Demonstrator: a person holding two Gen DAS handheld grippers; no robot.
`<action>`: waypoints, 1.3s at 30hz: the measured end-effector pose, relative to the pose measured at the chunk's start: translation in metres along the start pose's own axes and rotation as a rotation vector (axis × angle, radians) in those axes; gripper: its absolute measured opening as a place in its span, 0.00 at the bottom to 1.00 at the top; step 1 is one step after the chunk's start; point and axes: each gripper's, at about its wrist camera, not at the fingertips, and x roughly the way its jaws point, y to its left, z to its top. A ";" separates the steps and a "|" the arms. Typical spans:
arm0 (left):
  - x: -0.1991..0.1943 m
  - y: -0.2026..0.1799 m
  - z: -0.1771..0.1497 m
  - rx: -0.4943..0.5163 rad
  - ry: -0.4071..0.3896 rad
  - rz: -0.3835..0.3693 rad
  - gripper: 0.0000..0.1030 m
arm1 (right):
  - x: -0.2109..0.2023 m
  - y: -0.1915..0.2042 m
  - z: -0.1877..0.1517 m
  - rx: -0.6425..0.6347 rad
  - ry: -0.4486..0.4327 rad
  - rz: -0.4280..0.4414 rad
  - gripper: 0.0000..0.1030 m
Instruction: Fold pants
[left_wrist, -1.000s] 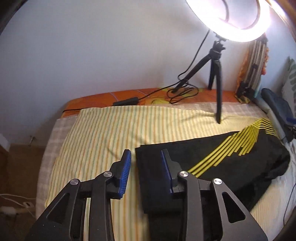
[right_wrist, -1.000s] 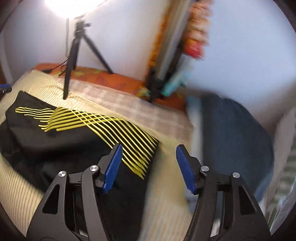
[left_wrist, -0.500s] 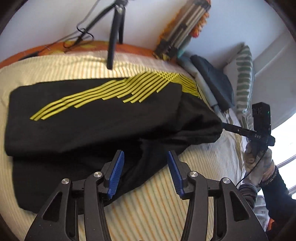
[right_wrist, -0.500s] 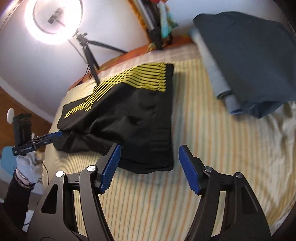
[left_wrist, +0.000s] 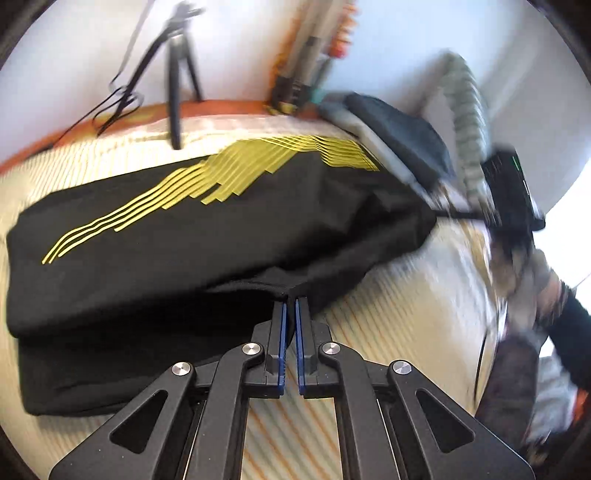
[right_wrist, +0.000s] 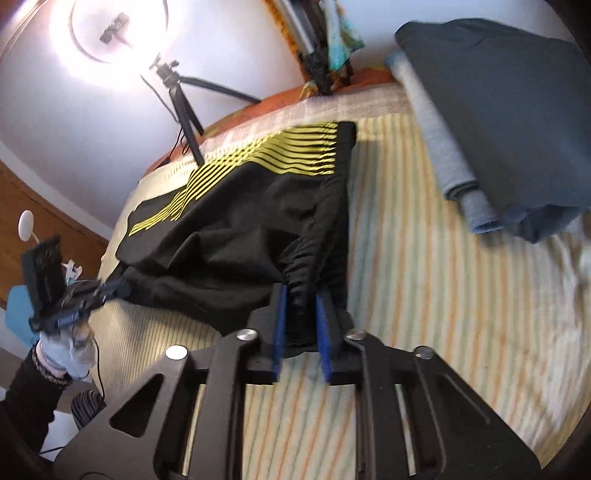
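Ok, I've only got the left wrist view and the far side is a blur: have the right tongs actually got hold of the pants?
Observer: Yes. In the right wrist view the right tongs have just closed on a bunched fold of the black pants; fabric fills the gap between the blue pads.
Operator: Which part of them?
Observer: The end where the yellow stripes finish, near its closer corner.
Operator: And how do my left tongs look from there?
Observer: The left tongs have just closed too, pinching the opposite end; the cloth is drawn to a point there.
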 end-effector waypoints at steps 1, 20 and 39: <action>-0.001 -0.004 -0.007 0.031 0.009 0.011 0.03 | -0.002 -0.001 -0.001 0.001 0.001 0.001 0.13; -0.045 -0.008 -0.039 0.080 -0.002 0.027 0.05 | -0.022 0.075 -0.015 -0.299 -0.065 -0.366 0.28; -0.079 0.163 0.007 -0.157 -0.112 0.279 0.44 | 0.101 0.238 -0.047 -0.537 0.138 -0.015 0.32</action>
